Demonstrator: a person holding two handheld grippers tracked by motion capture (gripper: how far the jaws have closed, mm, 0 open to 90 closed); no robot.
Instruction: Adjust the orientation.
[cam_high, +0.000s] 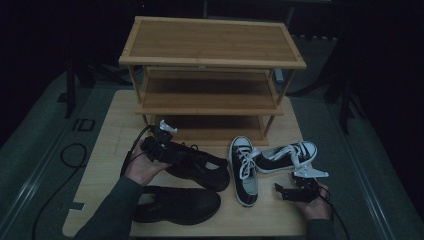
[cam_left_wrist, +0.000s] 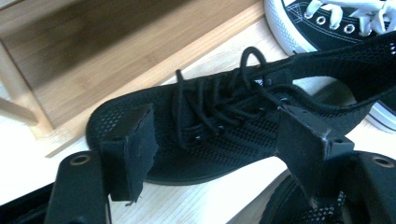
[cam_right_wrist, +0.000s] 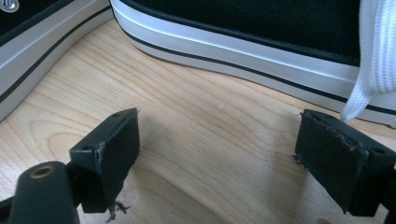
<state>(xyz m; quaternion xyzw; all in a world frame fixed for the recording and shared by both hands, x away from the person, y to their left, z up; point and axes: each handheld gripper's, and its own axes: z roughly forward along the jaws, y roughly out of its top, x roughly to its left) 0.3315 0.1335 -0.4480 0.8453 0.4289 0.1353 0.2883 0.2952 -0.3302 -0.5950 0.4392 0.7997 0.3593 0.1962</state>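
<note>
The left gripper (cam_high: 176, 150) hovers with its jaws spread wide over the black mesh shoe (cam_left_wrist: 205, 135), which lies on the table (cam_high: 112, 130) just in front of the bamboo rack (cam_high: 210, 92); the pads (cam_left_wrist: 133, 151) flank its laced midfoot without pressing, so nothing is held. The right gripper (cam_high: 285, 191) rests near the canvas sneakers (cam_high: 272, 159) with jaws equally wide and only bare wood between them. The risk, I judge, is a soft grab; the knitted upper is limp and would fold under the pads, letting the shoe droop or slip, and a loose lace loop (cam_left_wrist: 252, 58) could snag a jaw. The second black shoe (cam_high: 177, 204) lies close below and could be nudged. The sneakers have smooth white rubber sidewalls with a thin black stripe and flat white laces; the rack's shelves are pale, slatted, matte.
</note>
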